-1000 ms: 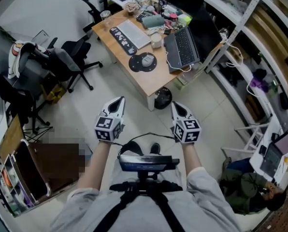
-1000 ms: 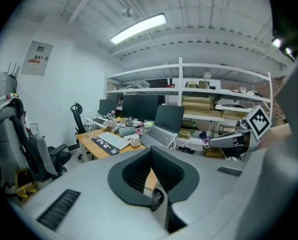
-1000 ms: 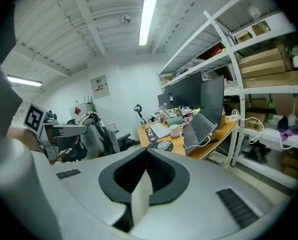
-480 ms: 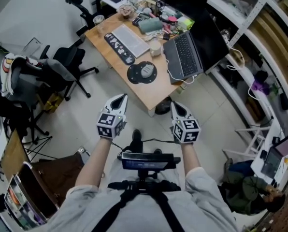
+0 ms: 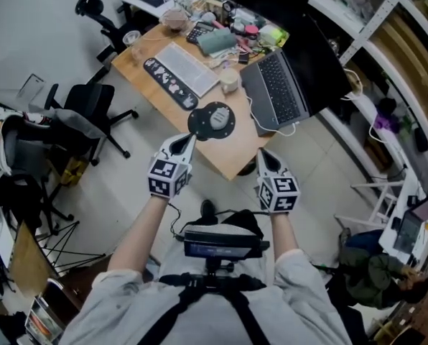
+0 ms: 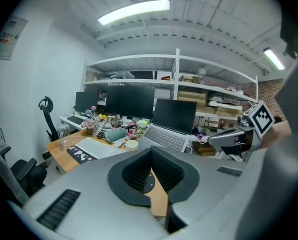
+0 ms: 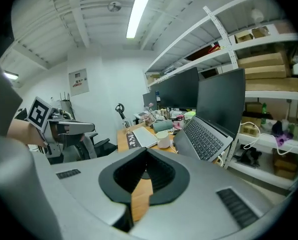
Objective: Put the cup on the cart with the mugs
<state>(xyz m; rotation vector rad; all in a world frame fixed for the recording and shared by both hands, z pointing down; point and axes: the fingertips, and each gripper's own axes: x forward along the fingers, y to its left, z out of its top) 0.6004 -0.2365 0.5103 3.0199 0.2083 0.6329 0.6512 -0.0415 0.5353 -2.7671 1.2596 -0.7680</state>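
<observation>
A cream cup (image 5: 230, 80) stands on the wooden desk (image 5: 228, 153) between the white keyboard and the open laptop; it also shows as the cup (image 6: 132, 145) and the cup (image 7: 163, 142) in the two gripper views. My left gripper (image 5: 186, 141) hangs at the desk's near edge beside a round black pad, shut and empty. The right gripper (image 5: 263, 154) is level with it over the desk's corner, also shut with nothing in it. Both point at the desk, short of the cup. No cart with mugs is visible.
The desk carries a keyboard (image 5: 182, 67), a laptop (image 5: 275, 92), a round black pad (image 5: 212, 120), a clear glass (image 5: 133, 37) and clutter at the back. Office chairs (image 5: 85, 106) stand left. Shelving (image 5: 372, 20) runs along the right, with a seated person (image 5: 372, 279) below.
The view and both grippers have moved forward to the desk; the grippers went from over open floor to the desk's near edge. Both stayed shut.
</observation>
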